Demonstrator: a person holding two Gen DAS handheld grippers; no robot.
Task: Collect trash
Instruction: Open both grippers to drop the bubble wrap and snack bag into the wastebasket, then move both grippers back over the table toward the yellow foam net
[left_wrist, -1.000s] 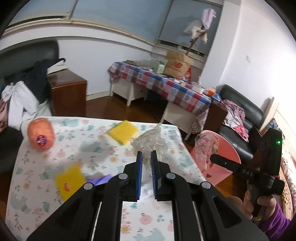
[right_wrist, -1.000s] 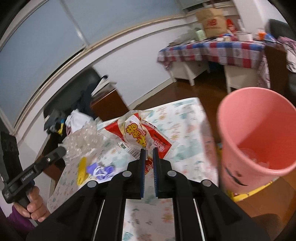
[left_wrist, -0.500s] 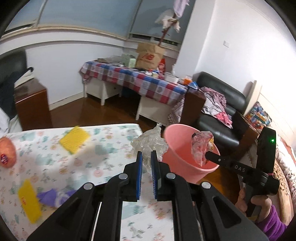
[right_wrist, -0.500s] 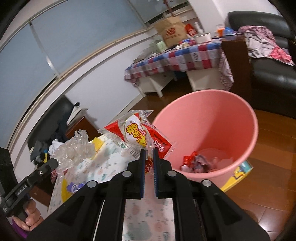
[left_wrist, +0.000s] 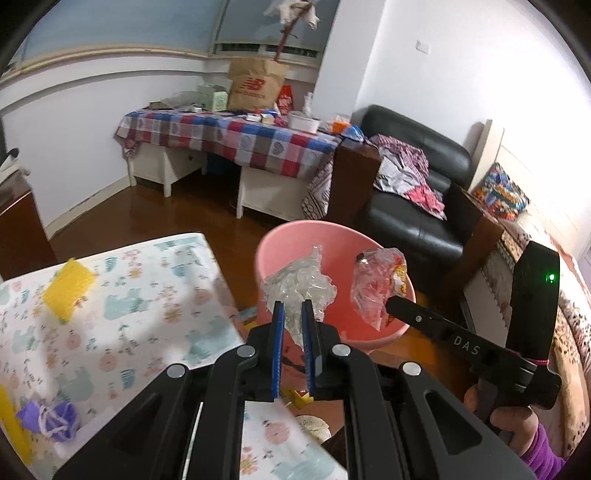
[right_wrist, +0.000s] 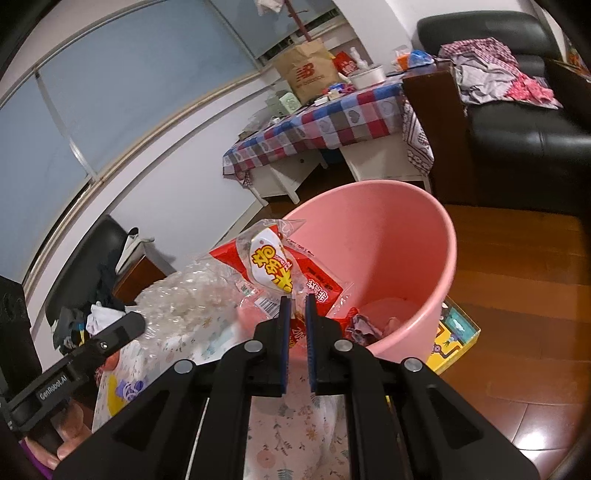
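Clear plastic wad (left_wrist: 297, 291) in left claw (left_wrist: 292, 314)

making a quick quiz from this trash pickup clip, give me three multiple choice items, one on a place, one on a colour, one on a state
1. Where is the pink bucket?
A. on the floral table
B. on the wooden floor beside the floral table
C. on the black sofa

2. What colour is the snack wrapper in the right gripper?
A. red and white with yellow print
B. plain blue
C. green

3. What is the state of the left gripper?
A. open and bare
B. out of view
C. shut on the clear crumpled plastic

Answers:
1 B, floor boards show around its base.
2 A, its red panels and yellow characters show plainly.
3 C, the plastic is pinched between the blue pads.
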